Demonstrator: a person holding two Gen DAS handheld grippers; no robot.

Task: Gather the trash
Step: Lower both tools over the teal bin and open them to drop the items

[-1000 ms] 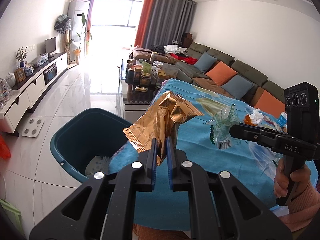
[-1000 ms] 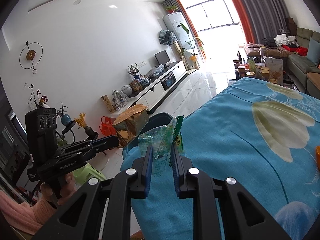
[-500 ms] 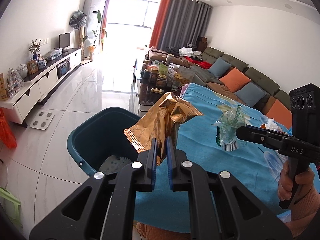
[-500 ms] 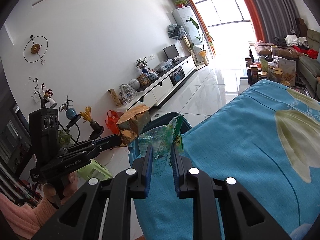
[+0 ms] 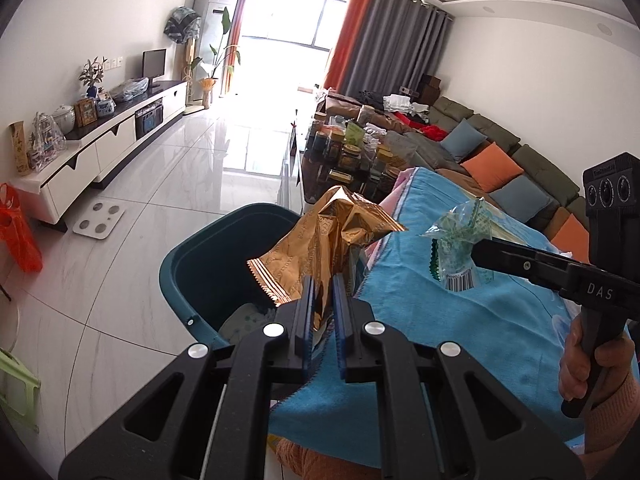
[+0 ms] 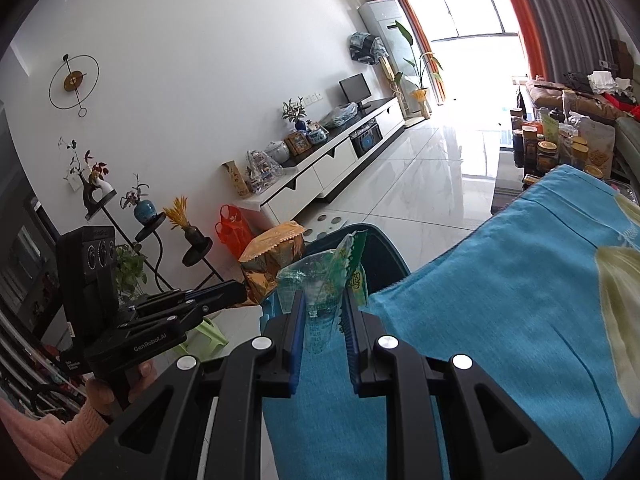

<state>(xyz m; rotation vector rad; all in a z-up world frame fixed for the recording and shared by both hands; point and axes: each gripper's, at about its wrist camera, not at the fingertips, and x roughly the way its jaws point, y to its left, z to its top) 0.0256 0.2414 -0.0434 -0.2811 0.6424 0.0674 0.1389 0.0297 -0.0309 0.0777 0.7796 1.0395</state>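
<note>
A: Grippers first, since they're nearest. The left gripper (image 5: 322,300) has its jaws clamped on a crumpled gold wrapper (image 5: 320,240), and the right gripper (image 6: 322,314) is pinching a clear green-printed wrapper (image 6: 320,280).

B: So both pieces of trash are up off the table?

A: Yes, both hang in the air. The blue tablecloth (image 5: 480,320) lies below and to the right of them, and the teal bin (image 5: 208,256) sits on the floor just off the cloth's left edge. The gold wrapper is over the bin's near rim; the clear one is further right, above the cloth.

B: Anything in the bin already?

A: Something pale lies at the bottom (image 5: 244,316), possibly crumpled paper or a wrapper, but it's half hidden by the gripper, so I can't say for sure.

B: How far along would you put it?

A: I'd judge midway through this round: picking up is done, dropping is not. What's left is to bring both wrappers over the bin's mouth and let go.

B: And further off?

A: Along the far right of the cloth, behind the right gripper in the left camera, there's a bit of white, maybe tissue, mostly hidden. Beyond that, a low table crowded with jars (image 5: 352,152), then the sofa (image 5: 500,160).
</note>
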